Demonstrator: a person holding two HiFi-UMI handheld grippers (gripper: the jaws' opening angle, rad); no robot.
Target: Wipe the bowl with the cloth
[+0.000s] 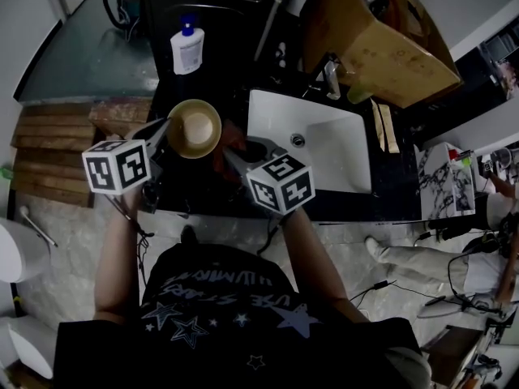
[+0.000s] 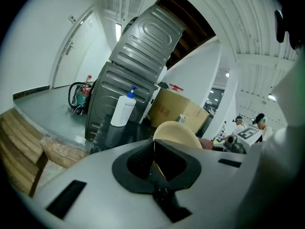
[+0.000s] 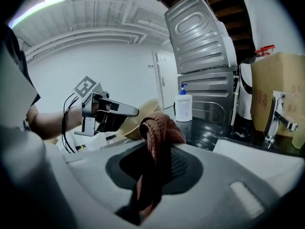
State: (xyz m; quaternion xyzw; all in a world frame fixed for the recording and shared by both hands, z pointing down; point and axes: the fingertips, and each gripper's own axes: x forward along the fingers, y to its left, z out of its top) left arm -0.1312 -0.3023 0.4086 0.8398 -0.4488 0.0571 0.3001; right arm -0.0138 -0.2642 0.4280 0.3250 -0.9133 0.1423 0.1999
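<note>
The bowl [image 1: 195, 128] sits in the upper centre-left of the head view. It is lifted clear of the dark tabletop [image 1: 199, 191] and just left of the white sink [image 1: 272, 108], with its hollow facing the camera. The left gripper [image 1: 165, 130] has its jaws clenched on the bowl's left rim. At the bowl's lower right edge is the reddish-brown cloth [image 3: 159, 128], bunched up and grasped in the jaws of the right gripper [image 1: 235, 157]. Whether the cloth actually touches the bowl I cannot tell.

This looks like the start of the wiping step, with the bowl presented and the cloth brought up beside it. The next move likely calls for pressing the cloth into the hollow and sweeping it round the inside. Meanwhile the left grip has to hold the rim firm against that push.

Counted: one bowl, one cloth, two grippers, one sink, and one white bottle [image 1: 187, 47] farther up the frame.
</note>
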